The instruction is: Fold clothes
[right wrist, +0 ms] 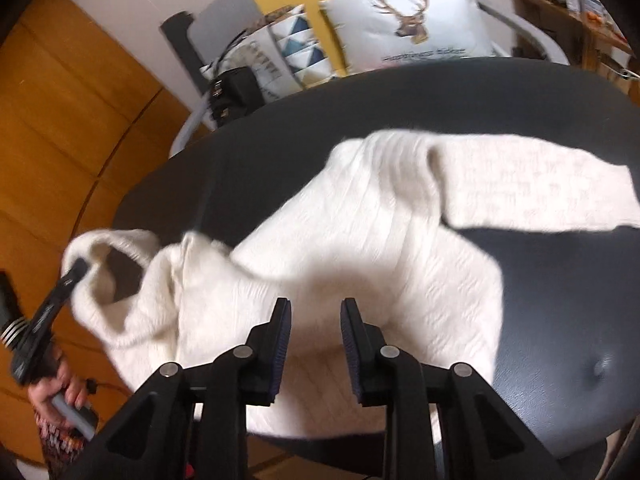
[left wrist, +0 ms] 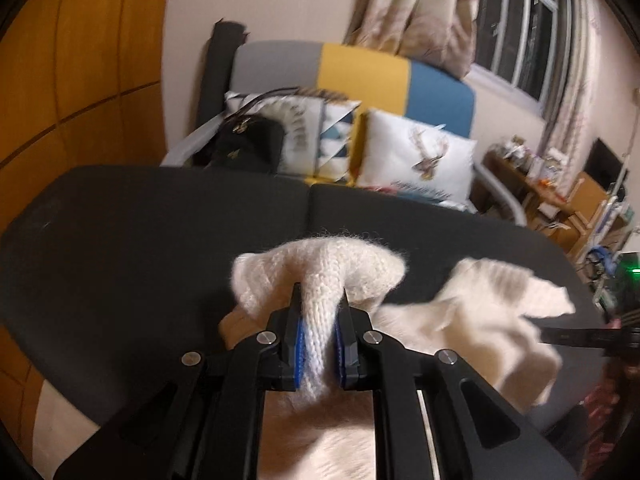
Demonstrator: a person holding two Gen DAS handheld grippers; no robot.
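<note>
A living room fills the background: a sofa (left wrist: 360,76) in grey, yellow and blue panels sits in the upper middle of the left wrist view, with a deer-print cushion (right wrist: 408,24) at the top of the right wrist view and a curtained window (left wrist: 516,28) at upper right. A dark padded surface (left wrist: 140,232) spans the middle of both views and carries the work.

On it lies a cream knitted sweater (right wrist: 360,240). Its body is spread across the centre of the right wrist view, one sleeve reaching toward the right edge of that frame, and the near part hangs over the surface's lower edge. The knit is fluffy and ribbed, thick enough to bunch up rather than crease sharply.

The left gripper (left wrist: 320,308) is clamped on a rolled fold of this knit, the fabric squeezed between its blue pads and mushrooming out above them. In the right wrist view that same gripper shows at lower left, lifting a looped edge of the sweater clear of the surface, held by a hand (right wrist: 60,384). The right gripper (right wrist: 314,312) stands with its jaws apart, holding nothing, low over the sweater's near portion.

This looks like a fold or a straightening in progress. The lifted edge would need carrying across the body while the free gripper pins or takes a matching edge, so the soft knit does not drag.
</note>
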